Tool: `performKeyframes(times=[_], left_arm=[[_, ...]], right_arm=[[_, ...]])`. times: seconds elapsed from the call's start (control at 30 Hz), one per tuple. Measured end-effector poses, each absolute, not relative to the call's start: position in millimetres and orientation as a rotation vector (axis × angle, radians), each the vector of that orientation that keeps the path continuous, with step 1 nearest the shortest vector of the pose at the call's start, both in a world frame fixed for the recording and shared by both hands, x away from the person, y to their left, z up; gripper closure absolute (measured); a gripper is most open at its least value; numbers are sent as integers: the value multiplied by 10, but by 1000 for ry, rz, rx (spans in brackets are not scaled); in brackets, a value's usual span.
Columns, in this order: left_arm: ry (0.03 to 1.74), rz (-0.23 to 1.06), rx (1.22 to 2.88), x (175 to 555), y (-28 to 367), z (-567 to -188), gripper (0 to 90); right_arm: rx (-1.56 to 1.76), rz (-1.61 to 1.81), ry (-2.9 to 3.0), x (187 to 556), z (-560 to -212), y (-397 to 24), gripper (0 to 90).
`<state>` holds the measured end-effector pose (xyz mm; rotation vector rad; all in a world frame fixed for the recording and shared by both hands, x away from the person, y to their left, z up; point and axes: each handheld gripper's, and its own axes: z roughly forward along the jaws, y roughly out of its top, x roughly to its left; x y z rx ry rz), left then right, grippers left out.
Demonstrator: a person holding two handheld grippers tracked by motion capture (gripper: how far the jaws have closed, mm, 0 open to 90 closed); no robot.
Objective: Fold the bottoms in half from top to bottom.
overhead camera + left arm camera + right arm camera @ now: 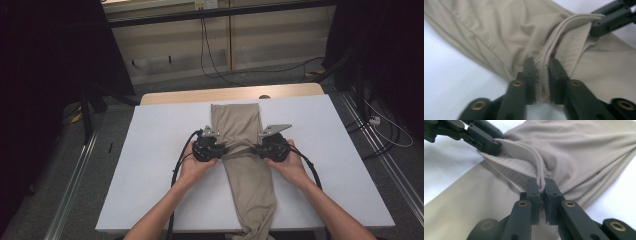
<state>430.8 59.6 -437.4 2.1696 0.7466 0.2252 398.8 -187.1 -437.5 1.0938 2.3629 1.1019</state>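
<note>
A long beige cloth [246, 150] is laid lengthwise down the middle of the white bench [150, 165], reaching from near the far edge to the near edge, where its end hangs over. It is pinched at mid-length from both sides. The left gripper [220, 150] is clenched on the cloth's left edge, and in the left gripper view a bunched fold is seen squeezed between its jaws [541, 75]. The right gripper [256, 148] is clenched on the right edge, a gathered ridge of cloth [579, 157] being held between its jaws [542, 192]. The fabric between the two is drawn into a narrow waist.
</note>
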Motion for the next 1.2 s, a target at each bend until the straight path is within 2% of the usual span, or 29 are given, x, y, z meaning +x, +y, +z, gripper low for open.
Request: performKeyframes(times=[0.07, 0.27, 0.47, 0.67, 0.9, 1.03, 1.2], left_arm=[[730, 255, 2182, 4219, 569, -4313, 860], [636, 210, 2184, 3865, 519, -4169, 865], [565, 128, 2216, 3509, 530, -4168, 864], [472, 88, 2249, 3062, 548, -4147, 864], [438, 58, 2279, 2661, 570, -4193, 858], [413, 11, 2323, 2604, 510, -4319, 775], [400, -7, 2300, 2658, 577, -4235, 692]], right_arm=[[1084, 1118, 2364, 3939, -4320, -1892, 845], [1068, 1186, 2375, 3679, -4164, -2023, 844], [1058, 1210, 2432, 3221, -4189, -2117, 842], [1046, 1209, 2485, 2749, -4228, -2154, 840], [1013, 1188, 2494, 2279, -4256, -2118, 827], [1011, 1091, 2534, 2217, -4341, -2067, 757], [1009, 1154, 2544, 2252, -4306, -2086, 560]])
